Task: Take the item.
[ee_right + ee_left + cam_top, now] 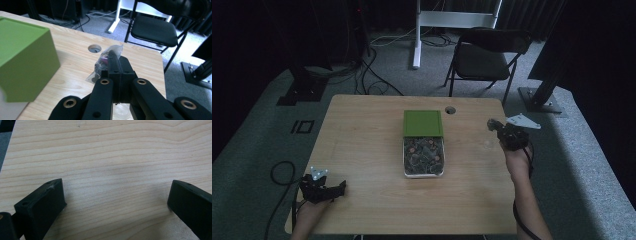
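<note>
I work in what looks like a lab or studio set up for recording: my wooden table (362,150) stands on grey carpet (257,130), black curtains (252,30) close off the back, cables (372,75) trail across the floor, and a folding chair (484,57) waits beside a white stand (417,30)

A light wooden table (362,150) stands on grey carpet (257,130), with a round cable hole (450,110) near its far edge. Behind the table, a black folding chair (486,59) stands at the right, and just left of it rises a white metal frame leg (417,35). Black cables (372,75) trail across the carpet toward the left. A dark stand base (302,92) sits at the far left, and another base plate (539,100) lies at the far right.
</note>
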A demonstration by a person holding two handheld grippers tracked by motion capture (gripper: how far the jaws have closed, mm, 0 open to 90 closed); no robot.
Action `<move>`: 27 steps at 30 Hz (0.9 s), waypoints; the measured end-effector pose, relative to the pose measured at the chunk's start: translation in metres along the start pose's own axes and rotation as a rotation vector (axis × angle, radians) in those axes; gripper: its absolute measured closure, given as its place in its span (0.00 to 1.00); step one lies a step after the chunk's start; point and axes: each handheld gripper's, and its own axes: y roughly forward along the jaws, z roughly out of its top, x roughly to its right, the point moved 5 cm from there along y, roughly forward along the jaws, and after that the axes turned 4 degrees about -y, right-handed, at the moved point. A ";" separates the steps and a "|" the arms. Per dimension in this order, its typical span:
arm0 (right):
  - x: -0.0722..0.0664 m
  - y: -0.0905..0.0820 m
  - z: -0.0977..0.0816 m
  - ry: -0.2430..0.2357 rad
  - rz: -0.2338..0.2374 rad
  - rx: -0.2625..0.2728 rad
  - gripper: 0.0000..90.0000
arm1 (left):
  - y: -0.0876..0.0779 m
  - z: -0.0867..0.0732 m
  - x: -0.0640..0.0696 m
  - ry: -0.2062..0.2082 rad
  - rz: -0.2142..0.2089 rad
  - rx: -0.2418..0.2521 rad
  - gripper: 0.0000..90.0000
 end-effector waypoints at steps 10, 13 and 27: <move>0.017 0.018 -0.014 0.037 -0.034 -0.052 1.00 | 0.000 0.000 0.000 0.001 0.000 -0.001 0.02; 0.021 0.022 -0.017 0.043 -0.040 -0.066 1.00 | 0.000 0.000 0.000 0.001 0.000 -0.001 0.02; 0.031 0.040 -0.030 0.068 -0.041 -0.128 1.00 | 0.000 0.000 0.000 0.001 0.000 -0.001 0.02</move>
